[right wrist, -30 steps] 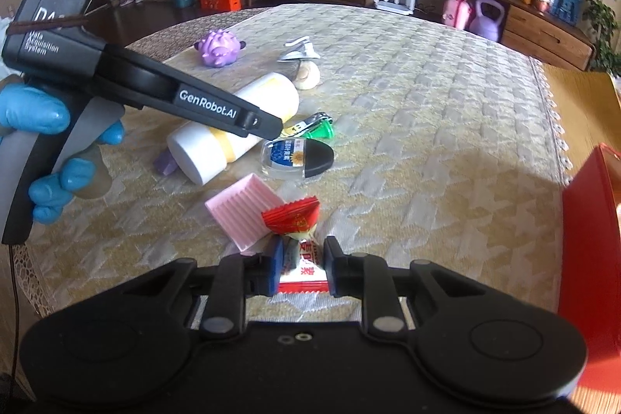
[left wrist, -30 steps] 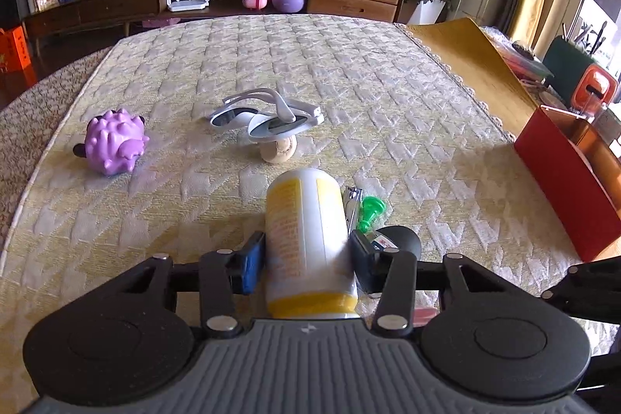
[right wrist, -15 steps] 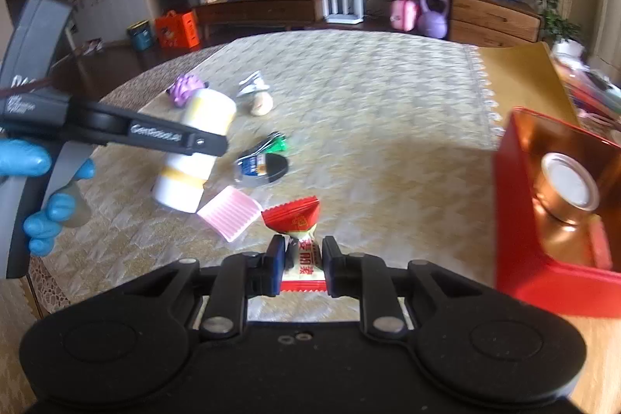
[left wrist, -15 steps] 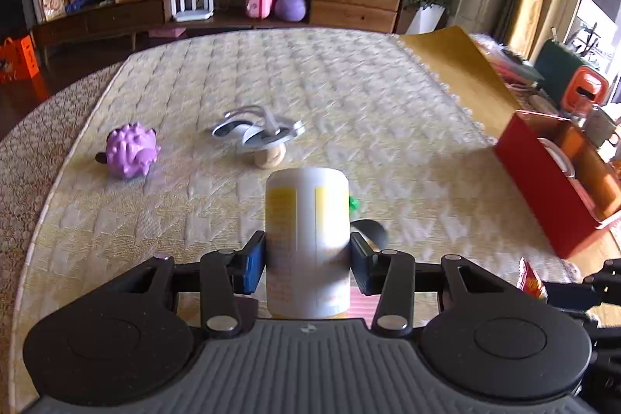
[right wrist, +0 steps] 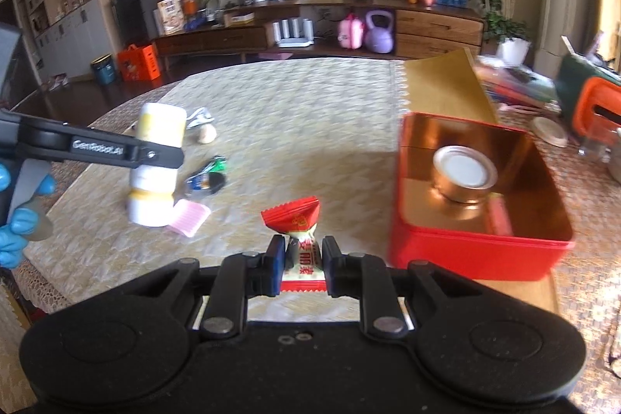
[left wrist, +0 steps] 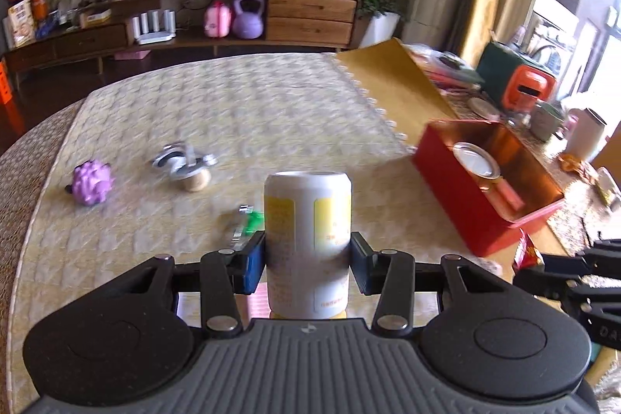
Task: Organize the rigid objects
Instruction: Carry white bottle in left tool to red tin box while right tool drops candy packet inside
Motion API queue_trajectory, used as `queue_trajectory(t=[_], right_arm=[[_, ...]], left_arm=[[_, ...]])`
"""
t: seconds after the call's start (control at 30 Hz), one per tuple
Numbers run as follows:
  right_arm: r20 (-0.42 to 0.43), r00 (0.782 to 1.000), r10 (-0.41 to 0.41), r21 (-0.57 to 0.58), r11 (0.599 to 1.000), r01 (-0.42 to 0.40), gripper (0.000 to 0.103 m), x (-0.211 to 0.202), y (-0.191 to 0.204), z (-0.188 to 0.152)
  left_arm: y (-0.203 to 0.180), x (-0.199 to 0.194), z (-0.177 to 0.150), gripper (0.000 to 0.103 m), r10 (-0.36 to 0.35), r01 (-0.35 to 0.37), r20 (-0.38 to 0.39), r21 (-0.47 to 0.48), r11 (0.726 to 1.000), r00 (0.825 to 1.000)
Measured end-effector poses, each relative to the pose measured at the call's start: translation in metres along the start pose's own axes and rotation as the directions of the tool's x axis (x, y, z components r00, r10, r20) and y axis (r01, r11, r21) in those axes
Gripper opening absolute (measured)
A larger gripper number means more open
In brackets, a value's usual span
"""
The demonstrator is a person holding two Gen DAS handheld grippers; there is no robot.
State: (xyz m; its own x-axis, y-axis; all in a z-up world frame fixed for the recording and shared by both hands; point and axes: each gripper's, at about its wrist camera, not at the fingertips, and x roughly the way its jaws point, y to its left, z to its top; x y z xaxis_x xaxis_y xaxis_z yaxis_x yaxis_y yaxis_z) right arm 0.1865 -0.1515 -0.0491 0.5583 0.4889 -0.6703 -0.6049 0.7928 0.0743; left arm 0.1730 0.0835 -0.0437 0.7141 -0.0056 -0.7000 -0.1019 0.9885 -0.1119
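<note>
My left gripper [left wrist: 308, 264] is shut on a white and yellow bottle [left wrist: 308, 243] and holds it above the table; it also shows in the right wrist view [right wrist: 155, 169]. My right gripper [right wrist: 300, 268] is shut on a red and white wrapped candy [right wrist: 299, 231], lifted above the table, left of the red tin box [right wrist: 477, 247]. The box [left wrist: 462, 196] has a copper lining and holds a round tin [right wrist: 464, 173]. On the table lie a purple spiky toy [left wrist: 93, 183], white glasses [left wrist: 182, 160] and a round beige piece [left wrist: 196, 183].
A pink comb-like card [right wrist: 190, 218], a small dark-capped jar [right wrist: 205, 181] and green-handled nail clippers [right wrist: 215, 163] lie near the left gripper. The quilted table cover [left wrist: 252, 115] ends at a yellow mat [left wrist: 392, 80]. Clutter lies right of the box.
Both grippers have lifted off the table with their objects and swung right, toward the red box. The box's inside has come into view.
</note>
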Motion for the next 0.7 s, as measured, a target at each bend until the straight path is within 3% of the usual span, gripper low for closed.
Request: queue_trajectory(t=[0.4,0.7], right_arm=[[0.034,0.995,-0.094,0.034,0.995,0.093,0.019,-0.029,-0.056,0.005],[0.044,0.987,-0.155,0.072,0.986,0.152,0.019,-0.028,-0.096,0.010]], left_arm=[[-0.084,0.003,0.021,0.045,-0.106,0.107,-0.015,0.103,0.989,0.994],[-0.135,0.021,0.045,0.045,-0.152,0.154,-0.025,0.148,0.977,0.988]])
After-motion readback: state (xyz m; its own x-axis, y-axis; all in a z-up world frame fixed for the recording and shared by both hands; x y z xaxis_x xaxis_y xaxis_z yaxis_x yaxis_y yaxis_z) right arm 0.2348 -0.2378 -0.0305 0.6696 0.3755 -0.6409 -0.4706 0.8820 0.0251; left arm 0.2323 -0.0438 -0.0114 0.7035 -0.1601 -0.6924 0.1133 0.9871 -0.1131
